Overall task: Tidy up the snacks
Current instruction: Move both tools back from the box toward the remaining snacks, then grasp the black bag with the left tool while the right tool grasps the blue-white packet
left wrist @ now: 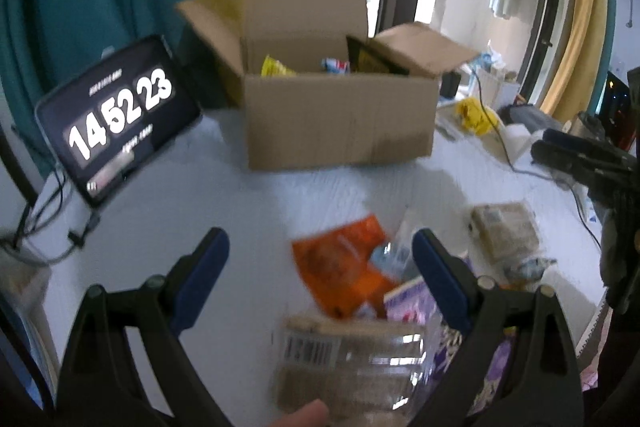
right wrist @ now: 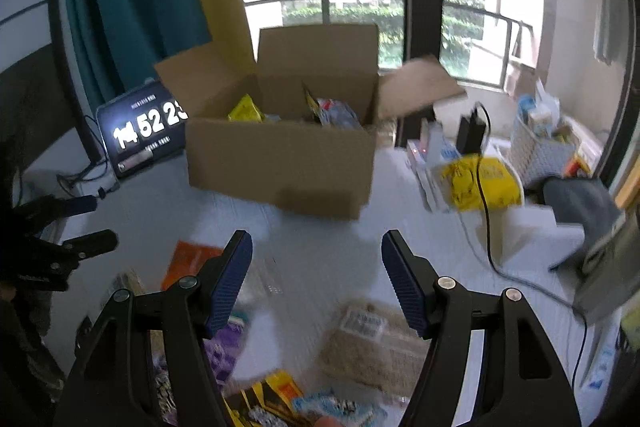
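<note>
Cardboard box beyond scattered snacks

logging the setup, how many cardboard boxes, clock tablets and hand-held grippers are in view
cardboard box: 1
clock tablet: 1
left hand-held gripper and right hand-held gripper, both open: 2
total: 4

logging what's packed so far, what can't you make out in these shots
- Most of the cardboard box contents: its front wall hides them in both views.
- Print on the orange packet: motion blur, left wrist view.
- Purple packet: partly behind the open left claw.
- Tablet digits: clipped by the box, right wrist view.
</note>
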A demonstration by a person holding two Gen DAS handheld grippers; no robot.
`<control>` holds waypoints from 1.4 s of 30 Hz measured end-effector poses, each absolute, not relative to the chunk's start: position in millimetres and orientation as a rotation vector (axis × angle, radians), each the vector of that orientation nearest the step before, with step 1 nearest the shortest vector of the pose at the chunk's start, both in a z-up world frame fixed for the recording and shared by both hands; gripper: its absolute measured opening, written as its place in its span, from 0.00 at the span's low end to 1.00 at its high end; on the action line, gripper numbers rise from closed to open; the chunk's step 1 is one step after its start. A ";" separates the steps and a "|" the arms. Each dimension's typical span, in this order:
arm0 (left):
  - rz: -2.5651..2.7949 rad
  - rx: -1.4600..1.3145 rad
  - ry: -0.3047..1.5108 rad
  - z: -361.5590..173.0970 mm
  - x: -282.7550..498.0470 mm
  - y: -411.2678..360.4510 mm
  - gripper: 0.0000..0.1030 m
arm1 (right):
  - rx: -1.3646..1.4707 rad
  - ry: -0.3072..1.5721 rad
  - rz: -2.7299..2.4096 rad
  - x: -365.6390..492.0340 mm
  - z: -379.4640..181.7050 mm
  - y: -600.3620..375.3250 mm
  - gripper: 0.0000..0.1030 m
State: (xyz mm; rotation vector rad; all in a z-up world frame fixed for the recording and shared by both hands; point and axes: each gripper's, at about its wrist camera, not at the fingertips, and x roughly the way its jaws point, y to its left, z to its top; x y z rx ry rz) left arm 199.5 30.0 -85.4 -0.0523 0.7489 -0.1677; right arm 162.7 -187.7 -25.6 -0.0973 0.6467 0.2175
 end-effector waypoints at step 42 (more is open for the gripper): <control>-0.307 -0.042 1.015 -160.7 201.5 32.4 0.99 | 0.149 0.952 0.223 115.1 -145.8 -232.7 0.80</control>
